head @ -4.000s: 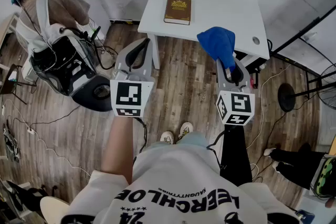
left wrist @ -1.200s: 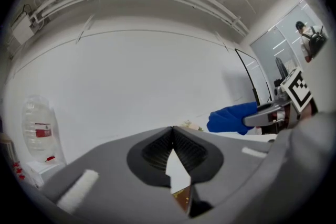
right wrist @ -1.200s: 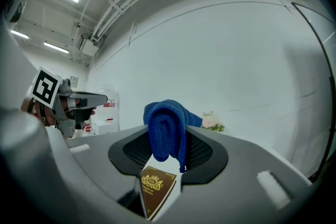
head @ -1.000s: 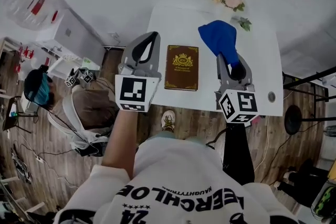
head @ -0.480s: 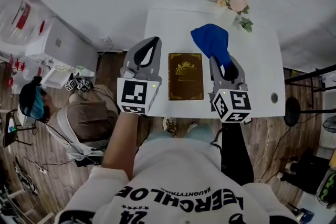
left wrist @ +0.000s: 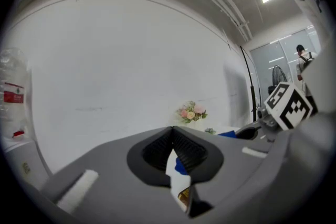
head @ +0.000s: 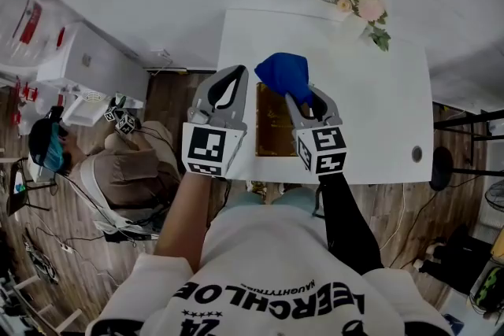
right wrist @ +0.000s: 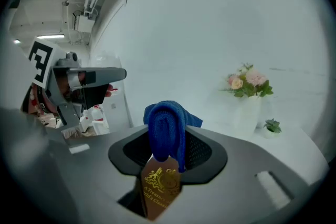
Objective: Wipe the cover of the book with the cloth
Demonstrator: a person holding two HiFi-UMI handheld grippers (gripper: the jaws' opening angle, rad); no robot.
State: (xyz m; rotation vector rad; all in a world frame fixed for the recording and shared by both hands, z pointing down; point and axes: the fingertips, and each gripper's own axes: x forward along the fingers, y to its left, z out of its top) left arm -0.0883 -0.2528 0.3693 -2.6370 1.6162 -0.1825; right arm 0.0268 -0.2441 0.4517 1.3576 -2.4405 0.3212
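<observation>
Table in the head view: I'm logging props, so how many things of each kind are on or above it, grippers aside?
Book: 1
Cloth: 1
Flower vase: 1
Small plant: 1
Total: 4

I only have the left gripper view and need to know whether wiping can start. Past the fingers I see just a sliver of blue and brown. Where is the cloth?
Observer: In the head view, the right gripper is shut on the blue cloth, over the far end of the book.
Operator: Is it on the cover?
Observer: The right gripper view shows the cloth hanging just beyond the gold crest. I cannot tell if they touch.
Operator: Where is my left gripper?
Observer: The left gripper is left of the book, over the left edge of the table.
</observation>
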